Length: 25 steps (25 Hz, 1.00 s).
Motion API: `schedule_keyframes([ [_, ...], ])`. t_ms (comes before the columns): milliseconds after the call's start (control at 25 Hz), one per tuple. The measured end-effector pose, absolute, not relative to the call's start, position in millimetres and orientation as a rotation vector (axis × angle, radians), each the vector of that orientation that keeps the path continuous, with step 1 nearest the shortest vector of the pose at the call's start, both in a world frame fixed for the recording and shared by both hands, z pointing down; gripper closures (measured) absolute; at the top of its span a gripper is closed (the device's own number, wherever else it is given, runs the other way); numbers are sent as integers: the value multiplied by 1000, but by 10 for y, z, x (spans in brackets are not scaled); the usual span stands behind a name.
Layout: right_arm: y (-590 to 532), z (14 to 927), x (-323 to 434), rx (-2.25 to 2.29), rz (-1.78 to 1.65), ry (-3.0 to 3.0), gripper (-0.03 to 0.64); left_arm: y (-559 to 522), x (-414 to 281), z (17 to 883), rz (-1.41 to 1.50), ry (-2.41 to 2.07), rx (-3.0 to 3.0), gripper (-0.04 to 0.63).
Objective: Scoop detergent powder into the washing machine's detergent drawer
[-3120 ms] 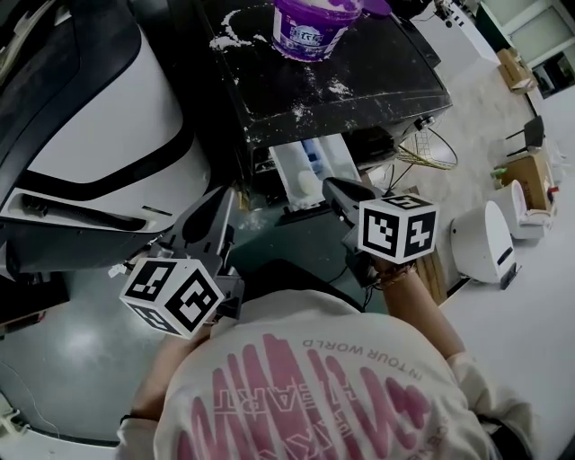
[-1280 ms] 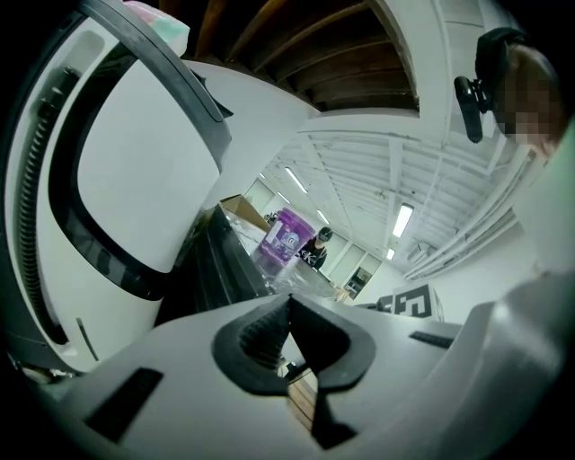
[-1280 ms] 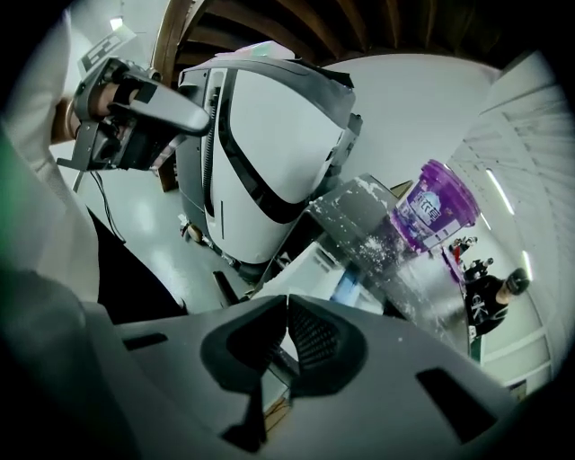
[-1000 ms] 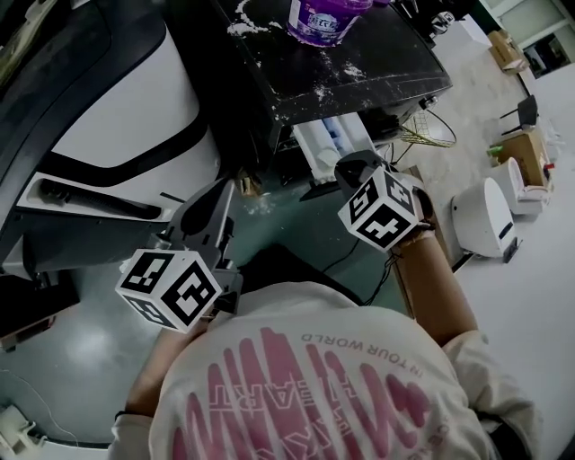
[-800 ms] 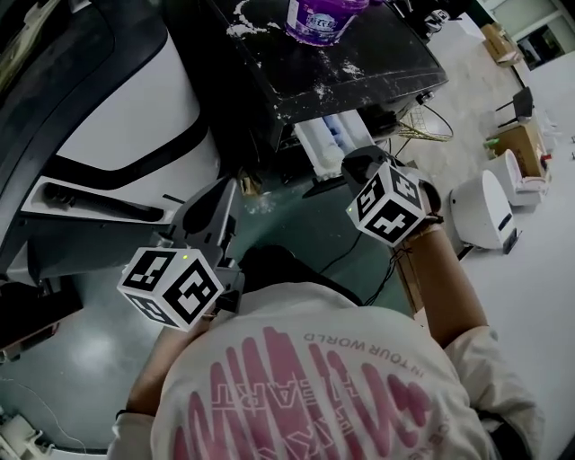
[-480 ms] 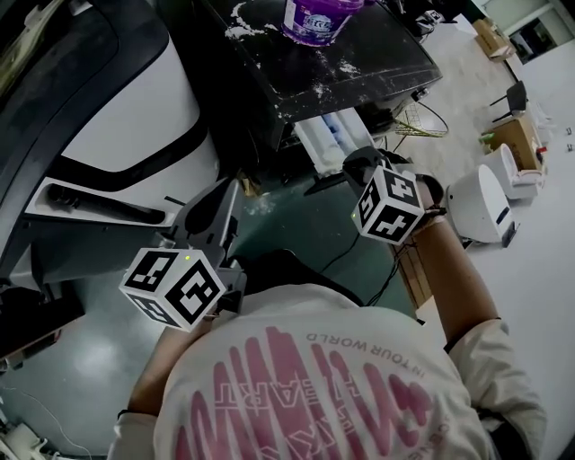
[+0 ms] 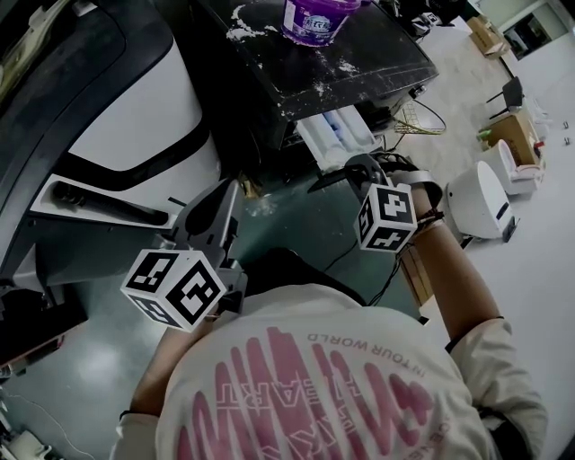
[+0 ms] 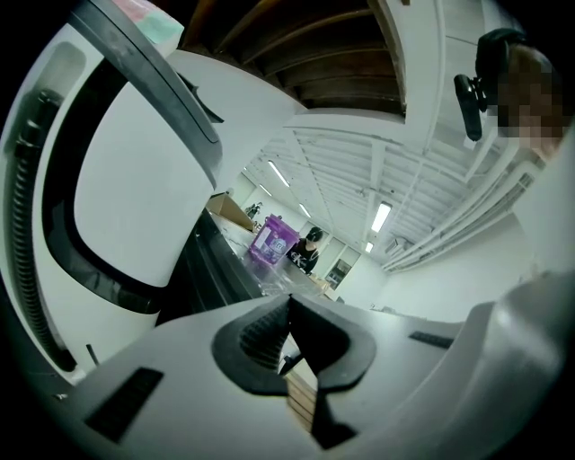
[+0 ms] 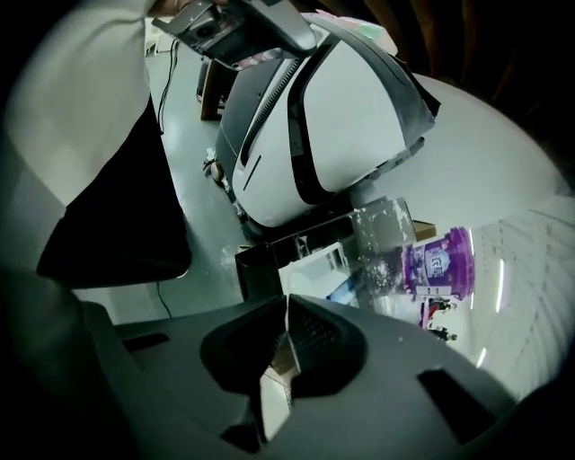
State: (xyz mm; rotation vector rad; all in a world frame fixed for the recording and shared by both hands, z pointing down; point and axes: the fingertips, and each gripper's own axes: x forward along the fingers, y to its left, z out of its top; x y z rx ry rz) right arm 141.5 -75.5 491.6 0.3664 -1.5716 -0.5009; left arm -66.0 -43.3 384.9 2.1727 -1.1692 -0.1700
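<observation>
Shirt (image 7: 341, 395) print — "IN YOUR WORLD", purple tub (image 7: 316, 18) label unreadable

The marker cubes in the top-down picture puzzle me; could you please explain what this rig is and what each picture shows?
There is no robot here. A person holds a two-jaw gripper in each hand, and each marker cube is part of its gripper. The head view comes from a camera on the person's head, looking down at the left gripper and the right gripper. The other two views come from cameras riding on the grippers, looking along their jaws. Both pairs of jaws are closed with nothing between them. Ahead, a purple detergent tub stands on a black top dusted with spilled white powder. Below it, a white detergent drawer is pulled open.
</observation>
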Motion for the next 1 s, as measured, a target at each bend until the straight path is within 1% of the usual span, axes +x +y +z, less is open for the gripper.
schedule_keyframes([
  [640,-829,4899,1433,568,-646,-1529,614,-374,-709,3782,-160,-1146,2204,594],
  [880,-833,4846,1400,616,-642,-1527,614,-386,-727,3709,-157,-1138,2233,594],
  [1000,-844,4830,1396,693,-556,-1578,614,-384,-739,3658,-157,-1135,2252,594],
])
